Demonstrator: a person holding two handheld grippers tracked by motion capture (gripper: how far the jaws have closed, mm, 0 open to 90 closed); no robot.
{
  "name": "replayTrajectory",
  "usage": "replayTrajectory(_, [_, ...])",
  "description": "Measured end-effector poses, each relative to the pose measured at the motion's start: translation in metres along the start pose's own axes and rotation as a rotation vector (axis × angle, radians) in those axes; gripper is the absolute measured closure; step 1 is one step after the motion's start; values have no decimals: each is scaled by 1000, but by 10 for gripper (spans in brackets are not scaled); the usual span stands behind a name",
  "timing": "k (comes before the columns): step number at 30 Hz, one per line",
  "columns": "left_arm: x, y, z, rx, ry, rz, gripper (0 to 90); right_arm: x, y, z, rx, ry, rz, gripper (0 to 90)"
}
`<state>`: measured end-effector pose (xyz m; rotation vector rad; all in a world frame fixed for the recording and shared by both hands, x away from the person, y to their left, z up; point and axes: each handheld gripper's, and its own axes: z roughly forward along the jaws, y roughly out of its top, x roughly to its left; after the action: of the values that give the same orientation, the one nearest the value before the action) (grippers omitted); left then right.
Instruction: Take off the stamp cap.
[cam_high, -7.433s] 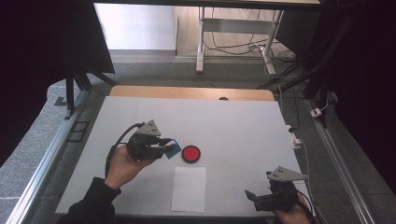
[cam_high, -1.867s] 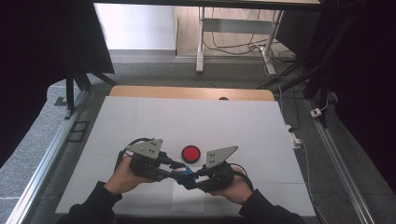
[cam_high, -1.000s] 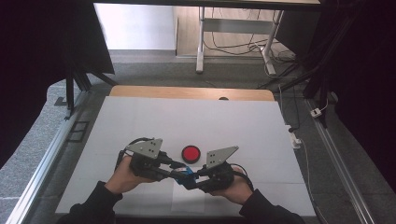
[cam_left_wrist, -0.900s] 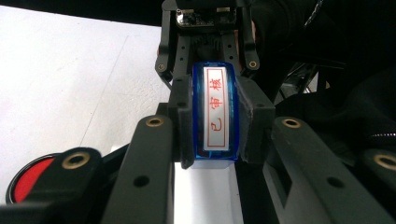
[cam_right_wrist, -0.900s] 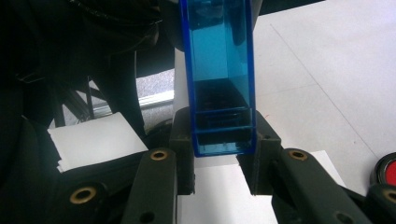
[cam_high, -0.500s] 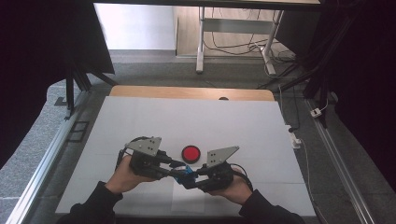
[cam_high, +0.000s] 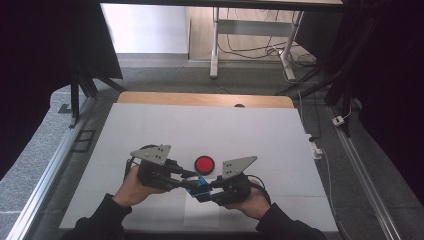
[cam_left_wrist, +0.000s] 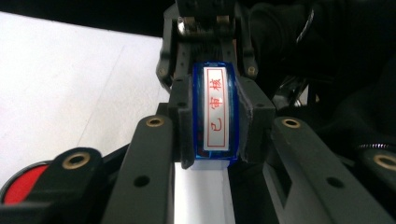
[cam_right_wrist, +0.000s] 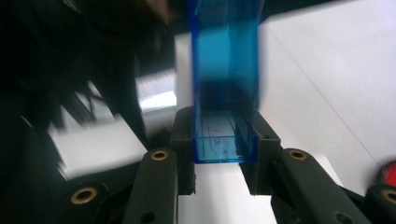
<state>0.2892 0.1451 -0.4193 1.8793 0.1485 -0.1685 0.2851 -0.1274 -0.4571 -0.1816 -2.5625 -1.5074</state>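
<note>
High view: a small blue stamp is held between the left gripper and the right gripper above the sheet of paper near the worktop's front edge, both pairs of jaws closed on its flat sides. It is judged light, rigid and smooth, so slippery; the flat side walls are best gripped, clear of the lettered face.
</note>
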Motion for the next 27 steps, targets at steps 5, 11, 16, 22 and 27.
replayTrajectory(5, [1,-2,-22,-45,42,-6,707,-1,-4,2,17,-18,6,697])
replayTrajectory(11, [0,-2,-14,6,75,-14,705,-3,-6,-1,18,-43,14,695])
replayTrajectory(16, [-1,-4,-16,5,129,-45,703,-3,-6,-5,18,-77,6,693])
replayTrajectory(22, [-1,-8,-18,23,171,-68,702,1,-6,-7,24,-98,2,693])
replayTrajectory(27, [-4,-9,-19,31,193,-75,702,3,-5,-6,33,-114,-5,692])
